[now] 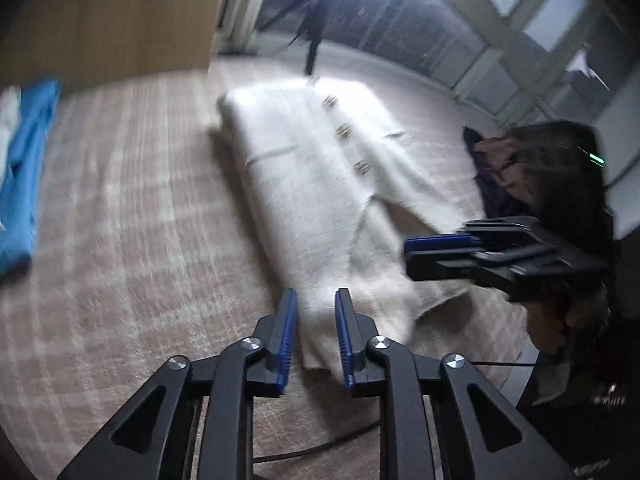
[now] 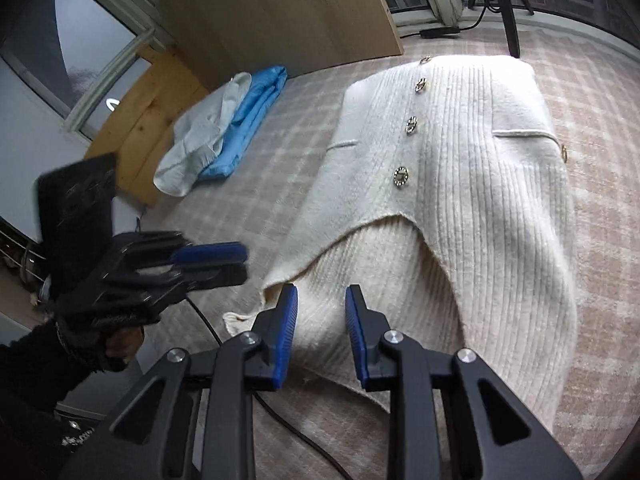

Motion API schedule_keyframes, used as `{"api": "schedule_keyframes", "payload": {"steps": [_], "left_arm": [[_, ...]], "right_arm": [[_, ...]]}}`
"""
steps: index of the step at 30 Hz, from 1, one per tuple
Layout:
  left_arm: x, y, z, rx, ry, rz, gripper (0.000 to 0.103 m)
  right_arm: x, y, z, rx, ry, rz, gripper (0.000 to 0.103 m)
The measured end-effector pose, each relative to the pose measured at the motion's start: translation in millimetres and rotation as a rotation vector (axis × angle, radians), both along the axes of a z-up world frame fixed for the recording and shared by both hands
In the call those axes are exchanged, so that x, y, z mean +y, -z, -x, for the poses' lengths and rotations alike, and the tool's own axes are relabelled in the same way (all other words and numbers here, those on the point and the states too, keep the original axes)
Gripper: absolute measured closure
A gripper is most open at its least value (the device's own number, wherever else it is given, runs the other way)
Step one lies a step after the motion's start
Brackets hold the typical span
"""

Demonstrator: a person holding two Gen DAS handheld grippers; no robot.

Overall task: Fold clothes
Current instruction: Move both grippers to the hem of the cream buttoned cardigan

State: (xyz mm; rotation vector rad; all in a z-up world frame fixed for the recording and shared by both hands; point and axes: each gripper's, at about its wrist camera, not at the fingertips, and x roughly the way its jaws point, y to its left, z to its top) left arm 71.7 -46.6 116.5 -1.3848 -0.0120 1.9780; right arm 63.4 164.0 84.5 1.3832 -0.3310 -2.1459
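Observation:
A cream ribbed cardigan (image 2: 472, 184) with gold buttons (image 2: 401, 176) lies spread on the checked bed cover, its near part folded over; it also shows blurred in the left wrist view (image 1: 320, 184). My left gripper (image 1: 316, 312) is open just above the cardigan's near end, holding nothing. My right gripper (image 2: 322, 304) is open above the folded near edge, holding nothing. Each gripper shows in the other's view: the right one (image 1: 440, 254) and the left one (image 2: 216, 262).
A folded blue garment (image 2: 256, 116) and a pale one (image 2: 200, 140) lie at the bed's left. A wooden headboard (image 2: 276, 12) stands behind. Dark clothes (image 1: 508, 168) are piled at the right. A black cable (image 2: 280, 412) runs below the grippers. A tripod leg (image 2: 510, 20) stands at the far edge.

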Motion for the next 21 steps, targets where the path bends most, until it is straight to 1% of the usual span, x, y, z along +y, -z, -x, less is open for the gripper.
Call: {"api": "schedule_keyframes", "payload": {"steps": [1, 2, 3, 4, 5, 6, 7, 10, 11, 12, 14, 15, 16, 17, 18, 19, 21], "left_arm": [[-1.0, 5.9, 4.6, -0.028, -0.022, -0.001, 0.073], [-1.9, 11.6, 8.7, -0.059, -0.045, -0.006, 0.063], [-2.4, 17.7, 12.4, -0.098, -0.068, -0.019, 0.061], [-1.2, 22.2, 14.1, -0.128, -0.075, -0.034, 0.063], [1.5, 24.7, 13.9, -0.142, -0.065, -0.045, 0.066], [4.1, 24.6, 12.7, -0.143, -0.058, -0.049, 0.094], [6.5, 21.7, 10.5, -0.131, -0.051, -0.045, 0.098], [10.3, 6.3, 2.8, -0.086, -0.045, -0.046, 0.098], [10.6, -0.5, 0.4, -0.063, -0.054, -0.030, 0.098], [11.5, -8.7, -2.9, -0.032, -0.063, -0.008, 0.098], [17.1, -19.0, -9.8, 0.035, -0.056, 0.050, 0.098], [22.1, -19.1, -12.4, 0.066, -0.036, 0.091, 0.098], [27.4, -15.8, -14.9, 0.080, -0.016, 0.129, 0.097], [32.4, -9.2, -16.9, 0.069, 0.003, 0.157, 0.097], [35.5, -3.2, -18.3, 0.053, 0.014, 0.172, 0.096], [37.1, 2.2, -19.5, 0.040, 0.019, 0.181, 0.095], [33.4, 0.8, -19.1, 0.028, -0.003, 0.160, 0.094]], "right_arm": [[-1.7, 1.7, -0.3, 0.001, -0.005, -0.011, 0.078], [-3.5, 3.3, -0.7, 0.003, -0.010, -0.022, 0.078], [-4.8, 5.6, -1.2, 0.002, -0.015, -0.030, 0.078], [-5.5, 8.5, -1.0, -0.001, -0.019, -0.036, 0.078], [-8.7, 12.0, -0.2, -0.005, -0.023, -0.044, 0.078], [-10.0, 14.1, 0.1, -0.008, -0.024, -0.048, 0.078], [-6.4, 13.1, 0.0, -0.009, -0.016, -0.036, 0.078], [9.2, 6.3, -0.8, -0.006, 0.026, 0.028, 0.078], [14.1, 5.3, -0.2, -0.008, 0.040, 0.038, 0.078], [15.3, 7.9, 0.6, -0.014, 0.039, 0.013, 0.078], [12.5, 17.3, 1.4, -0.032, 0.017, -0.085, 0.078], [9.1, 24.4, 1.0, -0.051, -0.009, -0.157, 0.078], [5.1, 30.7, -0.4, -0.065, -0.041, -0.230, 0.082], [2.9, 31.3, -1.8, -0.062, -0.061, -0.271, 0.086], [1.5, 29.0, -3.1, -0.051, -0.075, -0.297, 0.086], [2.1, 25.7, -3.1, -0.050, -0.075, -0.297, 0.086], [5.7, 13.9, -2.8, -0.035, -0.050, -0.249, 0.086]]}}
